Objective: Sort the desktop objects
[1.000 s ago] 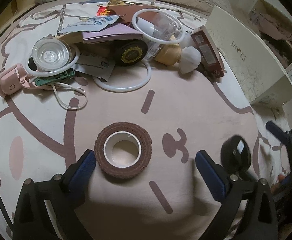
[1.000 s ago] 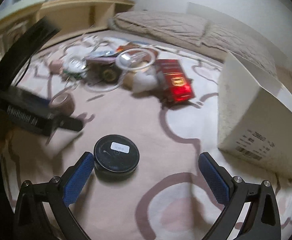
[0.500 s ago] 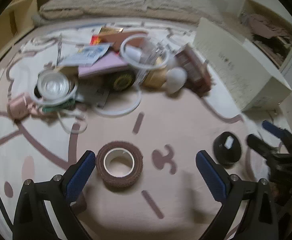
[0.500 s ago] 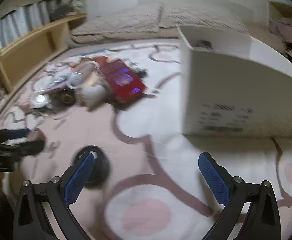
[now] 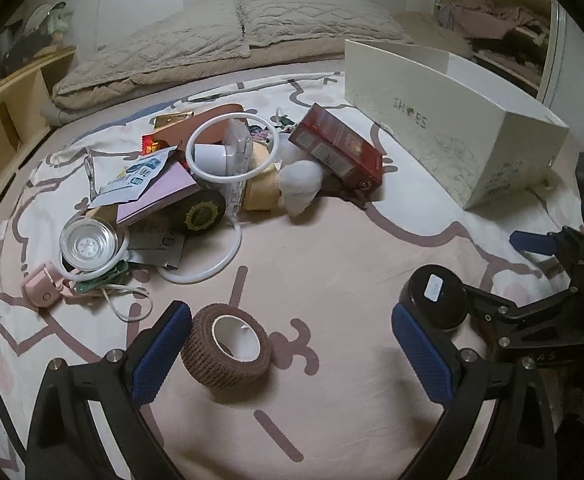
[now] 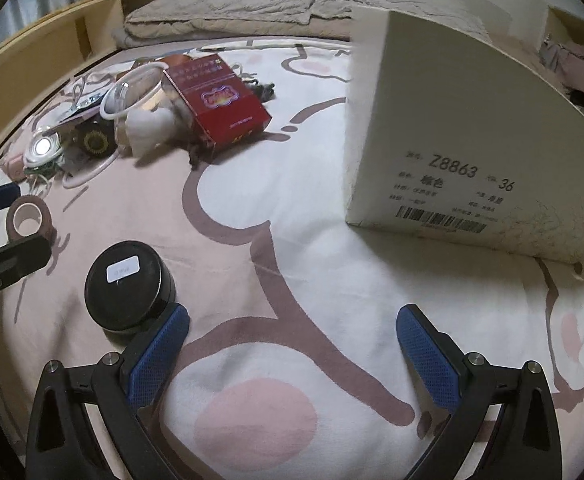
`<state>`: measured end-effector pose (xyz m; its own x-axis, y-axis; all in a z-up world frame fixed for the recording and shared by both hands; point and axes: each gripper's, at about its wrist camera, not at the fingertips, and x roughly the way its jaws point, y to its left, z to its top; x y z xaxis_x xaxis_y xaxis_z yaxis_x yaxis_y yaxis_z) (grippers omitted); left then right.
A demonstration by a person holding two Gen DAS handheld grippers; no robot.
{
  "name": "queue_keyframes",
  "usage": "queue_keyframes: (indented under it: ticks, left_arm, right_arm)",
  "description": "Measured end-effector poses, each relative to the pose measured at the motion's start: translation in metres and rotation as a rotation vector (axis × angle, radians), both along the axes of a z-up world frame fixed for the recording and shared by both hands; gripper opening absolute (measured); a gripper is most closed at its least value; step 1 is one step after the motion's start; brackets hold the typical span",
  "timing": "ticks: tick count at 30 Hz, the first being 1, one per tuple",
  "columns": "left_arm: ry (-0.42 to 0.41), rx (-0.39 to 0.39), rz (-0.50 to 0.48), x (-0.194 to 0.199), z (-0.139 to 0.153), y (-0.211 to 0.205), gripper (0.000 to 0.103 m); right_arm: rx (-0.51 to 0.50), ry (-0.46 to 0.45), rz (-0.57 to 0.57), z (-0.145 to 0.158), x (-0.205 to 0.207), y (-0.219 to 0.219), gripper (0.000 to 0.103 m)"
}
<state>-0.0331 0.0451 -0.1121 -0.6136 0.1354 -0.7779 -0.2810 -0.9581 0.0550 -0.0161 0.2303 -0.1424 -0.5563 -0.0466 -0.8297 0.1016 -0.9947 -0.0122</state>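
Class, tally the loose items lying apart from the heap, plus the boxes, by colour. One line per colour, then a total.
Brown: 1, the tape roll
Black: 1, the round jar
Red: 1, the carton
White: 1, the shoe box
Total: 4

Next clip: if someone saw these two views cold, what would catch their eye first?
Probably the jumbled pile of small items in the middle of the cartoon-print bedspread, with a red box leaning at its right edge. Next, the big white shoebox standing to the right. Close in, a brown tape roll sits between the open left gripper's fingers, and a black round tin lies just outside the open right gripper's left finger.
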Motion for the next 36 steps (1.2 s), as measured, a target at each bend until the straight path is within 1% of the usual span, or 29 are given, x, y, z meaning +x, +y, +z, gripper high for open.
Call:
queue_keyframes:
  ticks: [4,11,15,18,21,26,28,31,36]
  left_arm:
    - [-0.030,-0.011,0.041,-0.005,-0.005,-0.008,0.101]
    - [-0.171,0.062,0.146,-0.018,-0.023,-0.037,0.101]
    - [-0.225,0.055,0.186,-0.020,-0.033,-0.045,0.101]
    - [-0.229,0.063,0.191,-0.018,-0.034,-0.046,0.101]
    - [-0.229,0.057,0.192,-0.017,-0.036,-0.044,0.101]
    - [-0.226,0.040,0.188,-0.015,-0.040,-0.041,0.102]
    - [-0.228,0.039,0.188,-0.015,-0.041,-0.041,0.102]
    - [-0.227,0.038,0.188,-0.014,-0.041,-0.040,0.102]
    - [-0.200,0.019,0.182,-0.012,-0.041,-0.037,0.103]
  right_arm:
    - [-0.002,0.011,0.024,0.000,0.002,-0.002,0.103]
    - [-0.017,0.020,0.048,0.002,0.003,-0.009,0.103]
    - [-0.009,0.025,0.048,0.002,0.004,-0.010,0.103]
    - [-0.009,0.040,0.052,0.004,0.006,-0.010,0.103]
    - [0.016,0.070,0.078,0.007,0.010,-0.013,0.103]
    - [0.050,0.062,0.222,0.008,0.020,-0.034,0.103]
    - [0.071,0.076,0.262,0.008,0.025,-0.043,0.103]
    - [0.052,0.081,0.303,0.008,0.027,-0.052,0.103]
    - [0.007,0.093,0.325,0.006,0.022,-0.063,0.103]
